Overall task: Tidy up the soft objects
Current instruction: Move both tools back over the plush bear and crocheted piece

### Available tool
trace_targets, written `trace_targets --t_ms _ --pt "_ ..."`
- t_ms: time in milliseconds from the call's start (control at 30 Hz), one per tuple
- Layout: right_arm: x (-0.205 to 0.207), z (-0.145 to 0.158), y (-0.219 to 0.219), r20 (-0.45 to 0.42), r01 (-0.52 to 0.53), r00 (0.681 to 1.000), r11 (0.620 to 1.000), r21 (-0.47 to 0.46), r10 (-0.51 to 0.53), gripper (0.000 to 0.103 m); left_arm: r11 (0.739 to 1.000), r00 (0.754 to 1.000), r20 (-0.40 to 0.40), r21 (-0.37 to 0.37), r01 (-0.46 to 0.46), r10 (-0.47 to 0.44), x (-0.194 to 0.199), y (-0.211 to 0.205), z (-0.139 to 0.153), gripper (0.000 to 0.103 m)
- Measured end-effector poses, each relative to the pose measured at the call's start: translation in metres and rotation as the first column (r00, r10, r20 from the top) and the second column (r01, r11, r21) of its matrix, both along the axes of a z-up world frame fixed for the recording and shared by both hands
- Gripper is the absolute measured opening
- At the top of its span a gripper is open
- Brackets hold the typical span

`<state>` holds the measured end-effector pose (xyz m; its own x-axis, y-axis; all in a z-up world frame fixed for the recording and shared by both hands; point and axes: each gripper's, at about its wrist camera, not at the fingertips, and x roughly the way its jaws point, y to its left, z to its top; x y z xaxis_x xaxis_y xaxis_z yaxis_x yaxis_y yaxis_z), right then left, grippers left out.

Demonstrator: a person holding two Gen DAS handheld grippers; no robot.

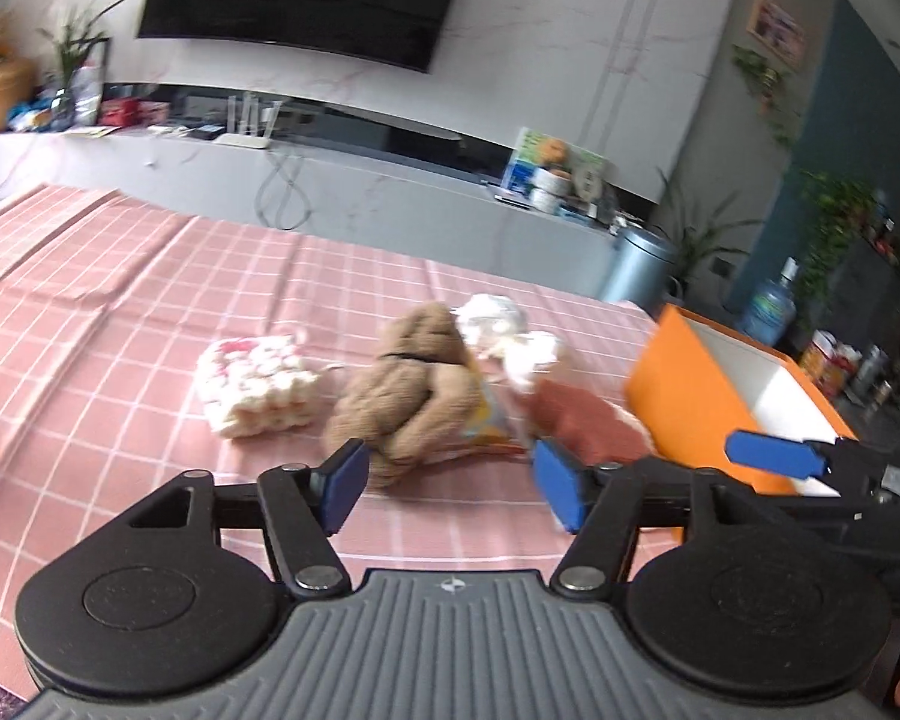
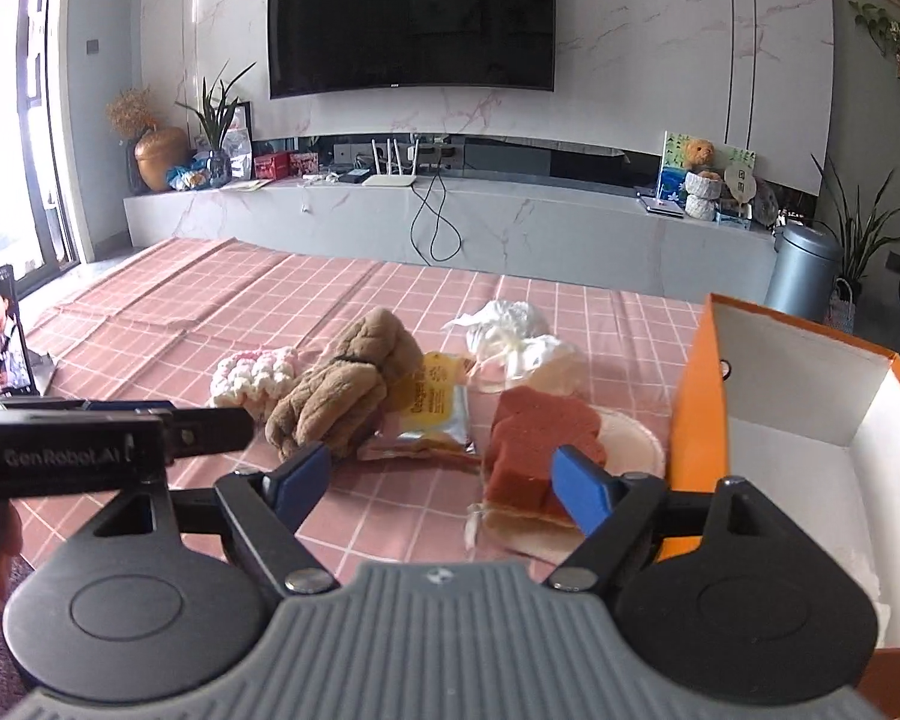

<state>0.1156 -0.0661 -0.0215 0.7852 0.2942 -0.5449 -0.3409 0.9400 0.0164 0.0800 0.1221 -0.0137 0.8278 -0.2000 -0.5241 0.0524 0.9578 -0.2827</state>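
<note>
Both my left gripper (image 1: 450, 489) and right gripper (image 2: 444, 483) have jaws wide and empty; soft pile sits mid-desk left of orange box (image 2: 699, 414), so I'd straddle the brown plush (image 1: 402, 384) squarely, close gently.

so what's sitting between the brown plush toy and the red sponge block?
A yellow snack packet lies between the brown plush toy and the red sponge block, tucked against the toy. Clearest in the right wrist view.

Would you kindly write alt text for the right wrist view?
The open right gripper hovers over a pink checked tablecloth, with a brown plush toy, a yellow snack packet and a reddish sponge block ahead, beside an orange box.
</note>
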Motion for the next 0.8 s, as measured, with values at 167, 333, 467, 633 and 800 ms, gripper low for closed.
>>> trace_targets --t_ms 167,333,467,633,800 --pt "0.014 -0.015 0.017 -0.023 -0.016 1.0 0.999 -0.03 0.015 0.081 0.998 0.999 -0.009 0.021 -0.053 0.053 0.004 0.016 -0.011 0.08" --pt "0.034 -0.025 0.032 -0.039 -0.037 0.999 0.998 -0.054 0.035 0.08 0.996 0.996 -0.03 0.019 -0.088 0.089 0.012 0.029 -0.022 0.08" --pt "0.052 -0.03 0.042 -0.05 -0.046 0.998 0.997 -0.055 0.043 0.08 0.994 0.992 -0.055 0.019 -0.111 0.111 0.024 0.039 -0.029 0.08" --pt "0.076 -0.027 0.053 -0.06 -0.049 0.997 0.999 -0.009 0.048 0.08 0.99 0.988 -0.071 0.019 -0.139 0.14 0.044 0.055 -0.031 0.08" --pt "0.104 -0.028 0.072 -0.081 -0.043 0.996 0.999 0.03 0.045 0.08 0.983 0.978 -0.101 0.011 -0.181 0.181 0.075 0.072 -0.034 0.08"
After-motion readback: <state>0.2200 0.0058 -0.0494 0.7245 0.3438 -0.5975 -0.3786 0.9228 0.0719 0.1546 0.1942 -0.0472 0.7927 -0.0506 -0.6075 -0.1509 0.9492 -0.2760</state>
